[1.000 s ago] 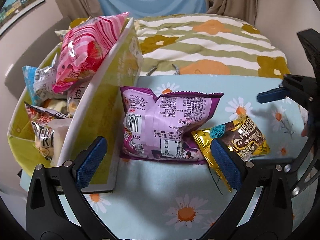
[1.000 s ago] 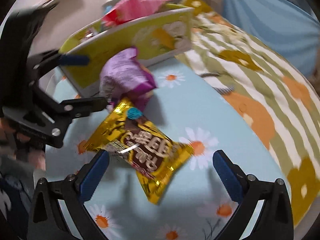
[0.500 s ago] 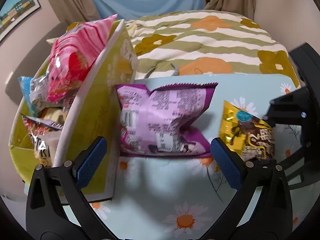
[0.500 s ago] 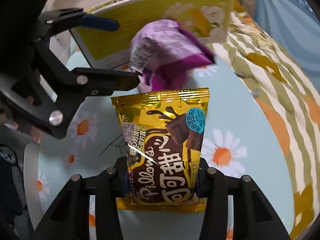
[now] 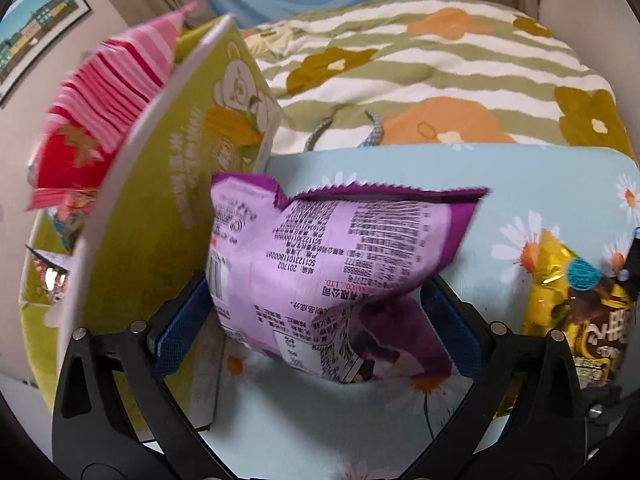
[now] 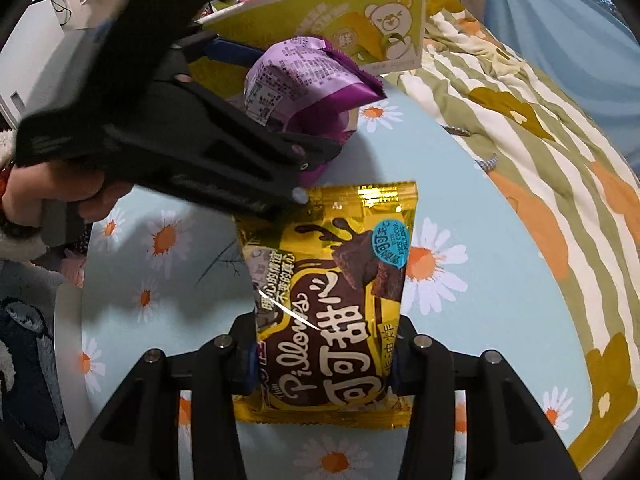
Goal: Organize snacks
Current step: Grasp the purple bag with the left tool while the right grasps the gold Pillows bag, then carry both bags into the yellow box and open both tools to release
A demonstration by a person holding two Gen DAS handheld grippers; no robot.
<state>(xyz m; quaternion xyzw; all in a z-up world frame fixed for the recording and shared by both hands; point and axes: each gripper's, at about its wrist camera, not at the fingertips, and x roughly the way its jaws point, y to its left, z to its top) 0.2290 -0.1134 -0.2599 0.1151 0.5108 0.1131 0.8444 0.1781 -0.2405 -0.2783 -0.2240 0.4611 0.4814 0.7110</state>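
Note:
A purple snack bag (image 5: 320, 264) leans against the yellow-green snack box (image 5: 160, 220) on the daisy-print table. My left gripper (image 5: 316, 332) is open around the bag's lower half, one blue pad at each side edge. The right wrist view shows that bag (image 6: 304, 80) behind the left gripper's black finger (image 6: 240, 148). My right gripper (image 6: 322, 366) is shut on the bottom of a gold chocolate snack bag (image 6: 332, 312), which stands upright over the table. The gold bag (image 5: 580, 312) also shows at the right edge of the left wrist view.
The box (image 6: 320, 12) holds several snack bags, among them a pink striped one (image 5: 108, 120) sticking out on top. The table's cloth (image 6: 500, 320) ends at a bed with a striped flower blanket (image 5: 440, 80). A person's hand (image 6: 24, 200) grips the left tool.
My left gripper moved forward and down until the purple bag came between its fingers. My right gripper closed on the gold bag, which turned from flat on the table to upright.

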